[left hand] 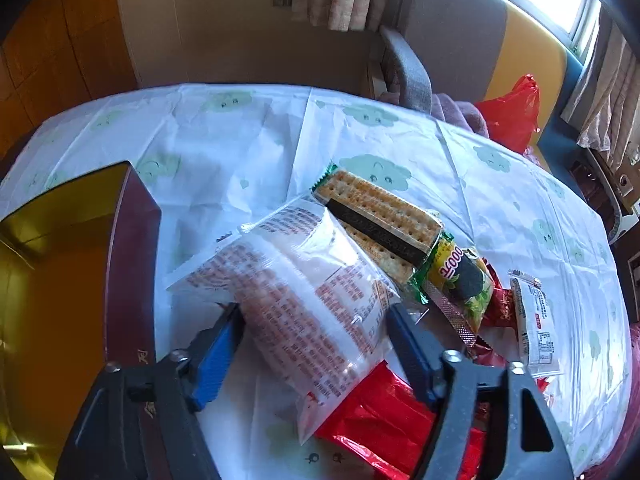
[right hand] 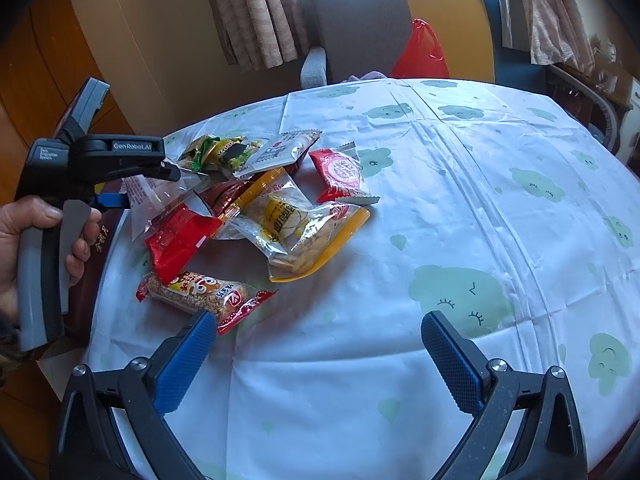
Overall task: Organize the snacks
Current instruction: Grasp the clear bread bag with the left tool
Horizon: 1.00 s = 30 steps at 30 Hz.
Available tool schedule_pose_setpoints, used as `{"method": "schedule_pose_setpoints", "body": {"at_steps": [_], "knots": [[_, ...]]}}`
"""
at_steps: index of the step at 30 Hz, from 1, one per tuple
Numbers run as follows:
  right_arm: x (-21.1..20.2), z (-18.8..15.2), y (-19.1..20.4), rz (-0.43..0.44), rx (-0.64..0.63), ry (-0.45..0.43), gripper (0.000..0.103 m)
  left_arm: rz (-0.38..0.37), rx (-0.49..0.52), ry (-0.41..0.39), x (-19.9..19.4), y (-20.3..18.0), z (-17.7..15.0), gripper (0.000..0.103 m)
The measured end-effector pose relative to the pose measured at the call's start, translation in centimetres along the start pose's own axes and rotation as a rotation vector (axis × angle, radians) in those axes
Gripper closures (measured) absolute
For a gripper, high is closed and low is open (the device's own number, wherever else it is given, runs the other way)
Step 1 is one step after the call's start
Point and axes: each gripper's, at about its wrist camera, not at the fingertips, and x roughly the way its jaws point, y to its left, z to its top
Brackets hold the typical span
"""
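- The step in hand looks like picking a snack from the pile to put it into the box; most of the pile is still on the table, so the task seems far from done.
- The left gripper (left hand: pixel 314 320) is closed on a clear packet with orange print (left hand: pixel 304 292): its blue pads press the packet from both sides, and the packet stands up off the cloth between them.
- Just left of that gripper is the dark red box (left hand: pixel 132 240) with a gold inside, open at the top. The next move, as I judge it, calls for carrying the packet sideways over the box wall and letting go; the limp wrapper may sag or catch on the rim.
- The right gripper (right hand: pixel 316 352) hangs wide open over bare tablecloth (right hand: pixel 460 208), holding nothing.
- A grain bar in a red wrapper (right hand: pixel 200 292) lies at its left fingertip; I cannot tell if they touch.
- Farther off lie a yellow bag (right hand: pixel 304 236) and a red and white packet (right hand: pixel 340 176).
- Beyond the held packet lies a pack of crackers (left hand: pixel 380 216).
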Motion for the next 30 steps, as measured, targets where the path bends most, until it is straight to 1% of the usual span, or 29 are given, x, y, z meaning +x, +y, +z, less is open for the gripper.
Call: {"method": "schedule_pose_setpoints", "body": {"at_steps": [1, 2, 3, 4, 6, 9, 11, 13, 16, 17, 18, 21, 23, 26, 28, 30], "knots": [[-0.1, 0.1, 0.0, 0.000, -0.002, -0.004, 0.000, 0.001, 0.019, -0.016, -0.3, -0.1, -0.1, 0.039], [-0.1, 0.1, 0.0, -0.001, -0.004, -0.007, 0.000, 0.003, 0.038, -0.030, -0.6, -0.2, -0.2, 0.046], [-0.2, 0.1, -0.1, -0.001, -0.004, -0.008, 0.000, 0.004, 0.062, -0.046, -0.9, -0.3, -0.4, 0.051], [-0.2, 0.2, -0.1, 0.000, -0.001, -0.008, 0.000, 0.000, 0.076, -0.056, -1.2, -0.4, -0.5, 0.053], [-0.2, 0.2, -0.2, 0.000, 0.006, -0.007, 0.000, -0.007, 0.102, -0.078, -1.8, -0.3, -0.9, 0.060], [-0.2, 0.0, -0.1, -0.002, 0.005, -0.005, 0.000, -0.017, 0.130, -0.097, -2.7, -0.4, -1.9, 0.067], [-0.3, -0.1, -0.1, 0.000, 0.005, -0.005, 0.000, -0.030, 0.150, -0.107, -3.3, -0.4, -2.7, 0.069], [-0.5, -0.1, 0.0, 0.000, 0.003, -0.005, 0.000, -0.055, 0.138, -0.095, -3.6, -0.3, -3.0, 0.069], [-0.7, 0.1, 0.1, -0.003, 0.000, -0.011, 0.000, -0.134, 0.068, -0.030, -3.8, 0.8, -2.7, 0.062], [-0.8, 0.1, 0.1, -0.004, 0.002, -0.013, 0.000, -0.159, 0.044, -0.005, -3.7, 1.2, -2.4, 0.055], [-0.8, 0.1, 0.1, -0.003, 0.003, -0.013, 0.000, -0.170, 0.031, 0.008, -3.8, 1.4, -2.3, 0.045], [-0.7, 0.1, 0.1, 0.000, 0.003, -0.013, 0.000, -0.181, -0.017, 0.043, -3.6, 1.8, -1.6, 0.025], [-0.7, 0.1, 0.1, 0.003, 0.003, -0.011, 0.000, -0.191, -0.062, 0.076, -3.0, 2.0, -0.9, 0.019], [-0.5, 0.1, -0.1, 0.008, 0.007, -0.006, 0.000, -0.198, -0.145, 0.143, -1.3, 2.3, 0.4, 0.018], [-0.3, 0.1, -0.3, 0.008, 0.012, -0.005, 0.000, -0.189, -0.155, 0.157, -0.3, 1.8, 1.0, 0.017], [-0.2, 0.1, -0.6, 0.007, 0.016, -0.003, 0.000, -0.151, -0.136, 0.160, 0.6, 1.1, 1.7, 0.012]]}}
